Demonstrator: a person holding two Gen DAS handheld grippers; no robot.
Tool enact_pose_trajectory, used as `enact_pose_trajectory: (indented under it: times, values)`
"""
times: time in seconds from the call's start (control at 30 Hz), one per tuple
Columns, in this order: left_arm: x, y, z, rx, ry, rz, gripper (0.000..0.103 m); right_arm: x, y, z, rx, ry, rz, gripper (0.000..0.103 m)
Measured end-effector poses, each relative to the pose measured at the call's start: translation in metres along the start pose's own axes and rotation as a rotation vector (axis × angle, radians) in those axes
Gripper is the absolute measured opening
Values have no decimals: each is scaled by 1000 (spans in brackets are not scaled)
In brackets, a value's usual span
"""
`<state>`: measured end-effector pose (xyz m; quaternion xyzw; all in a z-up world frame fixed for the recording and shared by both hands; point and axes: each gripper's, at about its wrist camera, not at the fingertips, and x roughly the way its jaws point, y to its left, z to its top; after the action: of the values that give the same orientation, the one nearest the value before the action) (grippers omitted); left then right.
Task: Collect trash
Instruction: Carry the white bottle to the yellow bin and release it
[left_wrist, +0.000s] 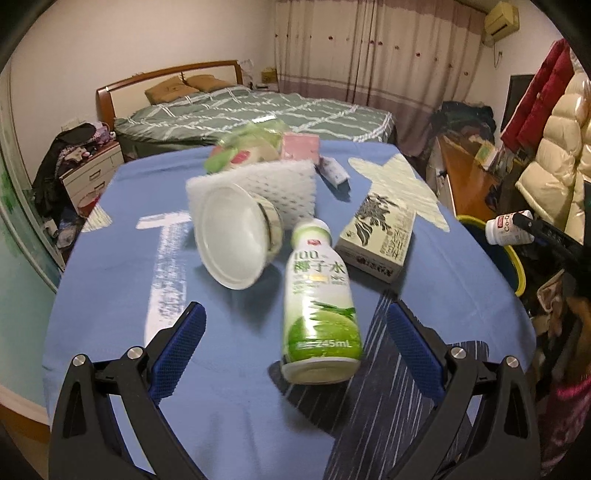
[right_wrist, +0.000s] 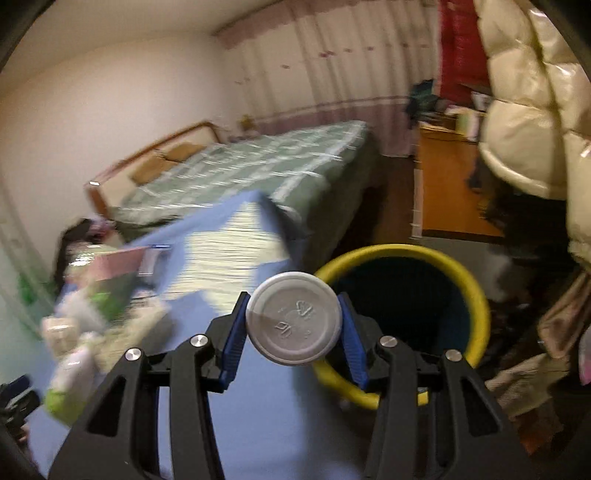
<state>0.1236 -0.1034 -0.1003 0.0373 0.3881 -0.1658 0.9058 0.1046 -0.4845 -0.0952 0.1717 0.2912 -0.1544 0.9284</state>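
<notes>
Where the blue cloth (left_wrist: 240, 369) covers the table, the left wrist view shows the rubbish spread across it. Taken from the left: a white plastic cup (left_wrist: 236, 236) lies tipped on its side with its mouth toward the camera, resting against a white foam pad (left_wrist: 284, 184) behind it. Beyond these sit a blurred green and white wrapper (left_wrist: 243, 147) and a pink packet (left_wrist: 301, 144). Just right of the cup lies a green and white coconut-water bottle (left_wrist: 317, 302), cap pointing away, base nearest the camera. To its right is a flat carton (left_wrist: 380, 240) printed with a dark plant pattern, and farther back a small tube (left_wrist: 332, 171).

The left gripper (left_wrist: 295, 336) stands released, its blue pads wide apart; the bottle's lower body lies between them, and neither pad touches it. It holds nothing.

At the far right edge of the same view, the right gripper carries a small white bottle (left_wrist: 508, 229) with a red label, beside the yellow rim of a bin (left_wrist: 515, 258).

In the right wrist view, heavily blurred, the right gripper (right_wrist: 293, 325) is clenched on that small white bottle (right_wrist: 293, 323); both blue pads press its sides and its round base faces the camera. It hangs at the table's edge, at the near left rim of the yellow-rimmed bin (right_wrist: 476, 295), whose dark blue interior lies just to the right.
</notes>
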Motion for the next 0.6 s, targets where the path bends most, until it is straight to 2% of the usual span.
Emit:
enact_pose_trajectory:
  times: [0.1,0.3,0.6]
  values:
    - [10,-7,2,7,18,1,97,22,-26,5,13,35,-75,45]
    - [27,-17,6,16,46,7,97,65,-58,2,48,135,-133,47]
    - [43,-18,16,19,57,40,97,61,-58,-4,47,106,-129,50]
